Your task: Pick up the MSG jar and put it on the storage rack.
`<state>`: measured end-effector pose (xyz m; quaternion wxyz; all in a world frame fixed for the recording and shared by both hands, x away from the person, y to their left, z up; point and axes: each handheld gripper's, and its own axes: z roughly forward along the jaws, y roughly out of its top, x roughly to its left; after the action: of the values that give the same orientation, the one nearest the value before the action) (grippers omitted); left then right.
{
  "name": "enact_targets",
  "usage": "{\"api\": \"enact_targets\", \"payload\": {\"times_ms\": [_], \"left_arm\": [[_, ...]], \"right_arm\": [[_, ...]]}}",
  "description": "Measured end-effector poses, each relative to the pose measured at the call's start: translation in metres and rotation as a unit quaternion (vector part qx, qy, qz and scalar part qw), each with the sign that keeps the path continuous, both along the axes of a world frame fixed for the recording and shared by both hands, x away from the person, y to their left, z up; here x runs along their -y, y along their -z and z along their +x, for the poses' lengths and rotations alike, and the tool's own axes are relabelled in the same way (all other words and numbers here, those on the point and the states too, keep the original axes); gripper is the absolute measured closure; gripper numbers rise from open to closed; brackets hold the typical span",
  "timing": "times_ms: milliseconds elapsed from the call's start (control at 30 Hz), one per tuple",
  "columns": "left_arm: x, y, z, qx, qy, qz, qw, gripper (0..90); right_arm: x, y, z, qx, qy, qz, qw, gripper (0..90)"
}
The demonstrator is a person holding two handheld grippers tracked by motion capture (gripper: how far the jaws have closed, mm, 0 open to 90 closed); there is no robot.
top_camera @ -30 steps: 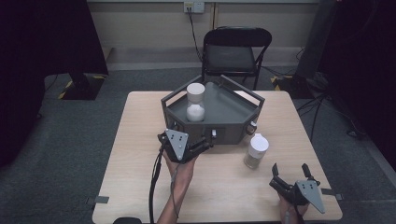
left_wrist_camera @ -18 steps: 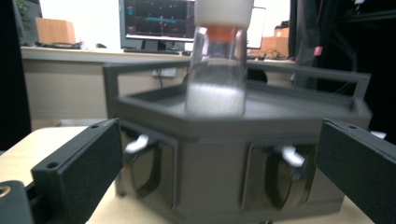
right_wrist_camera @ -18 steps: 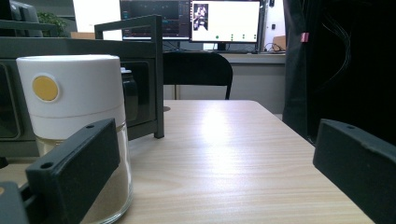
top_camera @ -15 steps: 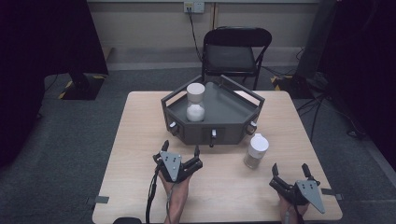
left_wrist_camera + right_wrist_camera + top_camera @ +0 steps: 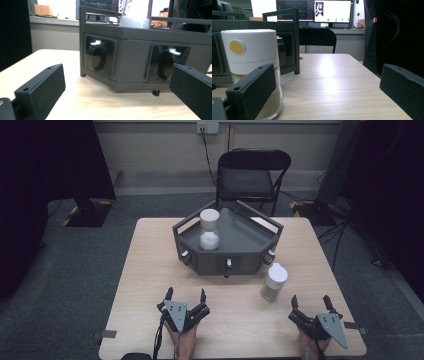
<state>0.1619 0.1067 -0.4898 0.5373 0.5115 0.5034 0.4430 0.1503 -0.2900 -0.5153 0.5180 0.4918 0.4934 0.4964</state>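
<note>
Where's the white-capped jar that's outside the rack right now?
In the high view the white-capped jar stands upright on the table, just off the grey rack's front-right corner, ahead and left of the right tongs.

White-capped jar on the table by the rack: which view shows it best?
The right gripper view: the jar stands close and sharp, with its white cap, yellow dot and tan powder plain, partly behind one jaw. The high view shows it small but whole, beside the grey rack, ahead of the right gripper.
</note>
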Motion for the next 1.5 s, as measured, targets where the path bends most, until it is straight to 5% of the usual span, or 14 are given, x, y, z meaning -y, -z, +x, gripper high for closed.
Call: {"api": "enact_targets", "payload": {"times_ms": [433,900,1067,1500], "left_arm": [[-0.006,0.013,-0.006,-0.006,0.007,-0.005,0.9999,0.0],[-0.008,0.024,-0.011,0.018,0.013,-0.002,0.9998,0.0],[-0.003,0.029,-0.014,0.035,0.009,0.019,0.9992,0.0],[0.001,0.029,-0.014,0.034,0.004,0.029,0.999,0.0]], "right_arm": [[0.0,0.0,0.0,0.0,0.0,0.0,1.0,0.0],[0.0,0.0,0.0,0.0,0.001,0.0,1.0,0.0],[0.0,0.0,0.0,0.0,0.001,-0.002,1.0,0.0],[0.0,0.0,0.0,0.0,0.001,0.0,1.0,0.0]]}}
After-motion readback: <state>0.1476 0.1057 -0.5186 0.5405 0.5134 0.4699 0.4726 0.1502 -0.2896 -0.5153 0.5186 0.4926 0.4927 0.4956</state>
